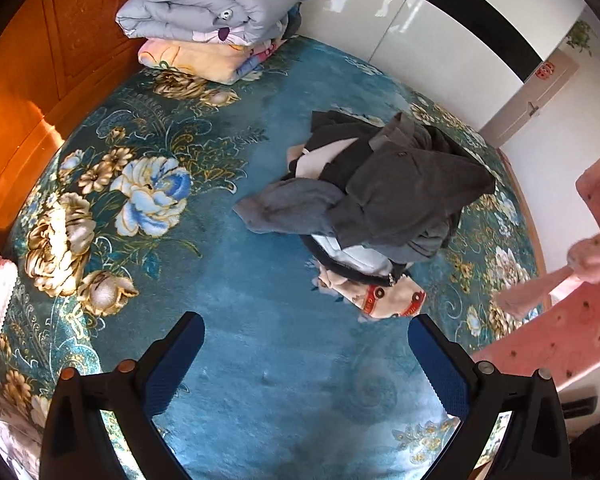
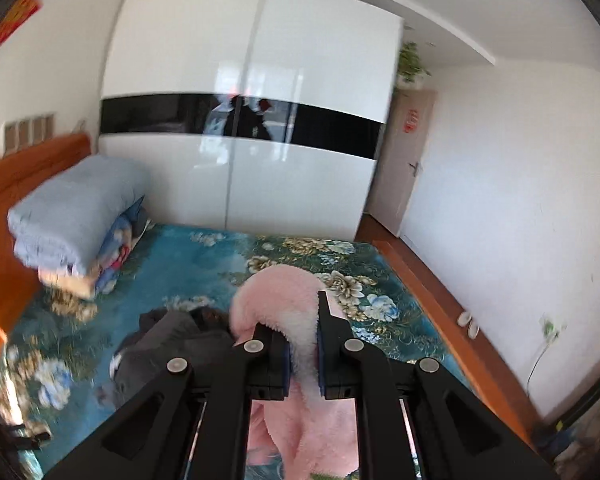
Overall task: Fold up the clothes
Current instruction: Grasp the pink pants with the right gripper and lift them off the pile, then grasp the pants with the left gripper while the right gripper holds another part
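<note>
A pile of unfolded clothes (image 1: 380, 200), mostly dark grey with white and cream pieces, lies on the blue floral bedspread (image 1: 220, 280). My left gripper (image 1: 306, 338) is open and empty, low over the bedspread in front of the pile. My right gripper (image 2: 302, 344) is shut on a fluffy pink garment (image 2: 280, 296) and holds it up above the bed. The pink garment also hangs at the right edge of the left wrist view (image 1: 580, 280). The pile shows in the right wrist view (image 2: 172, 344), down and left of the held garment.
Folded quilts (image 1: 216, 8) are stacked at the head of the bed by the orange wooden headboard (image 1: 20, 100). A white wardrobe (image 2: 252, 140) stands behind the bed. A door (image 2: 404, 168) and wooden floor (image 2: 440, 300) lie to the right.
</note>
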### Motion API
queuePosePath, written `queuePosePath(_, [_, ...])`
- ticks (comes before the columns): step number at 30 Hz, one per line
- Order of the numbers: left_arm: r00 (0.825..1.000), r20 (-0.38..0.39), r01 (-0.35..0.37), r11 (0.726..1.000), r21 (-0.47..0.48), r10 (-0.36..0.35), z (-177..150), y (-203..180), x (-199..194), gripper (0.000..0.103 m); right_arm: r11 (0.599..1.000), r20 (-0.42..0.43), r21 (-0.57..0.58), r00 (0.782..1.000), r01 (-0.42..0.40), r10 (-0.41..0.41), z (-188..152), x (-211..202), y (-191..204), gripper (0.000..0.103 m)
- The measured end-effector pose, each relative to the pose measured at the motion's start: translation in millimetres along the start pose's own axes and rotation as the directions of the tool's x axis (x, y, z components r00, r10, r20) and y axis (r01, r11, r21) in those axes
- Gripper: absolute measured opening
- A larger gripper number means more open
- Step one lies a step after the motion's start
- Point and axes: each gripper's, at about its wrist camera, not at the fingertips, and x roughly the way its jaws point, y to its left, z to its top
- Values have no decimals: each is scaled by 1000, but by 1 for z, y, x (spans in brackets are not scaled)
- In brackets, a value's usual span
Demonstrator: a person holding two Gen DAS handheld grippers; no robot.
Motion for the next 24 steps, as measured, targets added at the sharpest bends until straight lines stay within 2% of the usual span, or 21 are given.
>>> queuePosePath(3, [1000, -20, -9, 1000, -20, 9, -9, 8, 1, 103, 994, -102, -59, 991, -91, 84, -35, 22, 44, 10])
queuePosePath(5, [999, -29, -27, 998, -54, 25, -16, 20, 0, 103, 983, -194, -95, 971, -158, 137, -71, 40, 78, 10])
queuePosePath(6, [999, -35, -36, 997, -64, 34, -20, 26, -1, 103, 974, -257, -96, 951, -203, 172, -95, 52, 96, 10])
queuePosePath(8, [997, -49, -56, 995, -84, 52, -28, 39, -2, 103, 957, -391, -59, 889, -284, 240, -145, 78, 128, 10])
queuePosePath(9, [997, -55, -65, 993, -94, 60, -31, 46, -3, 103, 949, -464, -28, 845, -315, 267, -174, 91, 143, 10])
queuePosePath(10, [995, -67, -79, 992, -96, 73, -36, 51, -3, 103, 942, -532, 7, 796, -336, 288, -205, 101, 154, 10])
queuePosePath(12, [991, -93, -108, 989, -99, 99, -46, 62, -3, 103, 928, -656, 82, 681, -363, 325, -262, 119, 174, 10])
queuePosePath(13, [988, -105, -122, 987, -100, 112, -51, 68, -3, 103, 922, -699, 107, 631, -371, 335, -287, 123, 181, 10])
queuePosePath(14, [985, -124, -135, 986, -96, 122, -55, 71, -2, 103, 918, -737, 127, 584, -377, 342, -311, 126, 188, 10])
queuePosePath(15, [981, -143, -147, 985, -92, 133, -60, 75, 0, 103, 913, -762, 132, 550, -385, 342, -331, 124, 196, 10])
queuePosePath(17, [973, -182, -163, 983, -86, 145, -67, 79, 7, 103, 897, -789, 133, 503, -421, 353, -356, 117, 210, 10])
queuePosePath(20, [961, -242, -161, 983, -83, 137, -73, 76, 24, 103, 859, -816, 111, 447, -500, 366, -384, 106, 232, 11])
queuePosePath(22, [952, -285, -140, 986, -86, 110, -70, 67, 43, 103, 832, -828, 95, 420, -547, 371, -399, 99, 242, 16])
queuePosePath(24, [943, -323, -116, 989, -89, 81, -64, 54, 64, 103, 809, -829, 91, 406, -580, 384, -405, 91, 240, 20])
